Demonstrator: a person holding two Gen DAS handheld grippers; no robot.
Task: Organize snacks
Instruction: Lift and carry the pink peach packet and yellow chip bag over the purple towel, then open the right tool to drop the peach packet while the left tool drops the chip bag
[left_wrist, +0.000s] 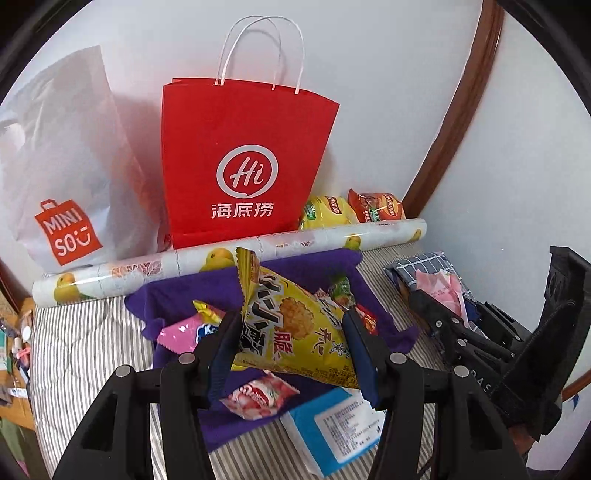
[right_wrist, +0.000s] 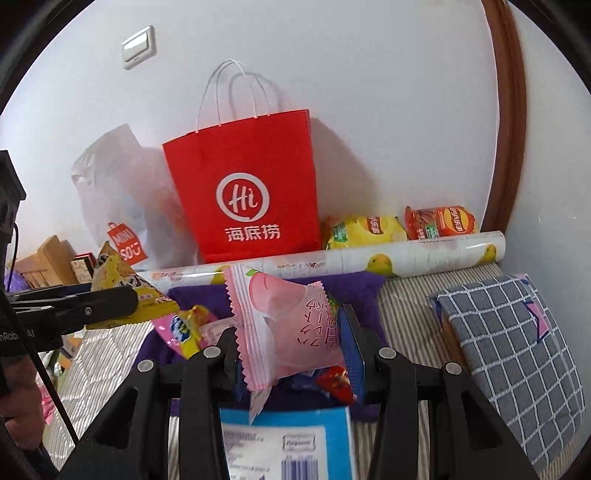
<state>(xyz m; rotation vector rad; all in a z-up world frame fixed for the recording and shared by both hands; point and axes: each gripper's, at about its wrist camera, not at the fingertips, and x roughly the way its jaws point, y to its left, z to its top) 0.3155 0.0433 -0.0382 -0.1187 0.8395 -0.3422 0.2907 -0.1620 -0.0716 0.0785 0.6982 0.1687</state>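
My left gripper (left_wrist: 291, 332) is shut on a yellow snack bag (left_wrist: 291, 325) and holds it above a purple cloth (left_wrist: 306, 266) strewn with small snack packets. It also shows at the left of the right wrist view (right_wrist: 122, 291). My right gripper (right_wrist: 291, 347) is shut on a pink peach snack packet (right_wrist: 291, 328), held above the same purple cloth (right_wrist: 354, 284). This packet shows in the left wrist view (left_wrist: 443, 290) too. A red paper bag (left_wrist: 243, 166) stands upright against the wall behind the cloth, also in the right wrist view (right_wrist: 247, 188).
A white Miniso bag (left_wrist: 62, 177) leans left of the red bag. A lemon-print roll (left_wrist: 229, 258) lies in front of both. Yellow (right_wrist: 362, 230) and red (right_wrist: 439, 221) chip bags sit behind it. A blue-white pack (right_wrist: 288, 443) lies near me, a checked cushion (right_wrist: 517, 354) at right.
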